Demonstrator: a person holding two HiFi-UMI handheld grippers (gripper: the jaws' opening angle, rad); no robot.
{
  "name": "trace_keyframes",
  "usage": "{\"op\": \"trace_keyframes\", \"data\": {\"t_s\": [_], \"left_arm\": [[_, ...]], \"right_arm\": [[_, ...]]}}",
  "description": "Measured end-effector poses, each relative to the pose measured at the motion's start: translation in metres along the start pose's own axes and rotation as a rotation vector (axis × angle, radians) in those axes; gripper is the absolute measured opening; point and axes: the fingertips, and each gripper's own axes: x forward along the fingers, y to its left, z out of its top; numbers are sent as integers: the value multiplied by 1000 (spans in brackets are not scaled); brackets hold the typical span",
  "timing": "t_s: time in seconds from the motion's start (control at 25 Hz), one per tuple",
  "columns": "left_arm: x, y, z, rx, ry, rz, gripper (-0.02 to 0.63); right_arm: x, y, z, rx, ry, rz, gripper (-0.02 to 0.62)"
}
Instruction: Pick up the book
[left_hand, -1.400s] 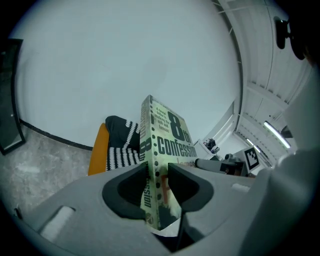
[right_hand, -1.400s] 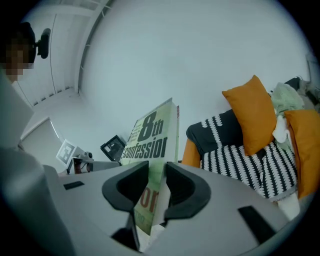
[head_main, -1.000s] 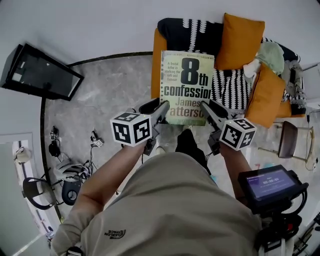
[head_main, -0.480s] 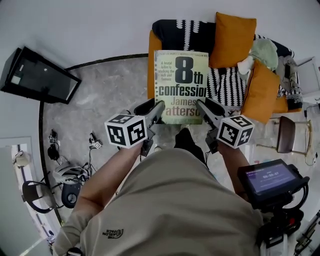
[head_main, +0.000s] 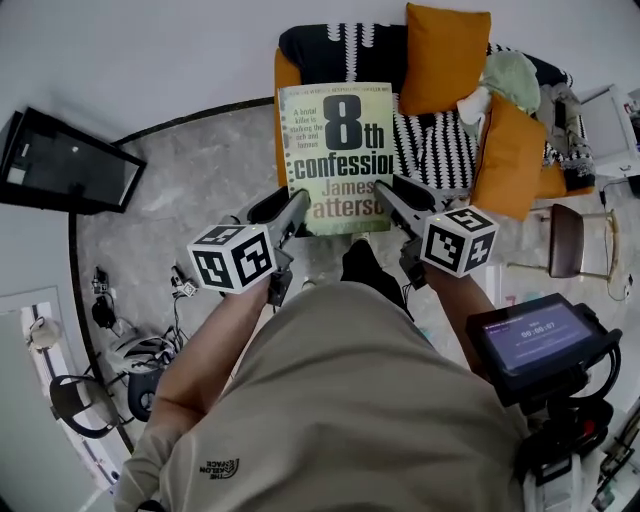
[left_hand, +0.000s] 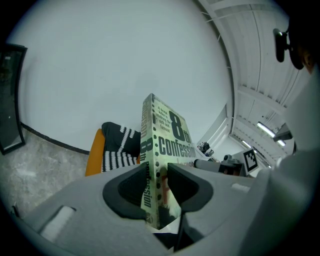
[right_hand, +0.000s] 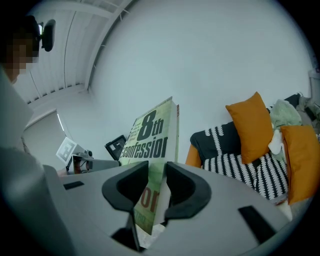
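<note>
Marbled grey floor (head_main: 200, 190) below: green paperback book (head_main: 335, 150), upper centre, is clamped by left claw (head_main: 297, 200) and right claw (head_main: 386, 190); slippage risked if either grip eases.

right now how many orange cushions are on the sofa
2. One orange cushion stands against the sofa back, up and right of the book; the other leans further right, below the pale green clothes. The clothes may hide more.

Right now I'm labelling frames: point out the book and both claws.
book (head_main: 335, 150): head view, front cover.
left claw (head_main: 294, 206): head view, between its tips.
right claw (head_main: 388, 196): head view, between its tips.
</note>
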Motion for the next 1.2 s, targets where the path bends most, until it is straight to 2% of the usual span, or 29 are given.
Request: {"op": "trace_keyframes", "data": {"t_s": [1.2], "left_arm": [[8,3,3,-7,37,-13,132]], "right_arm": [[0,-4,1,24,-9,-34,120]]}}
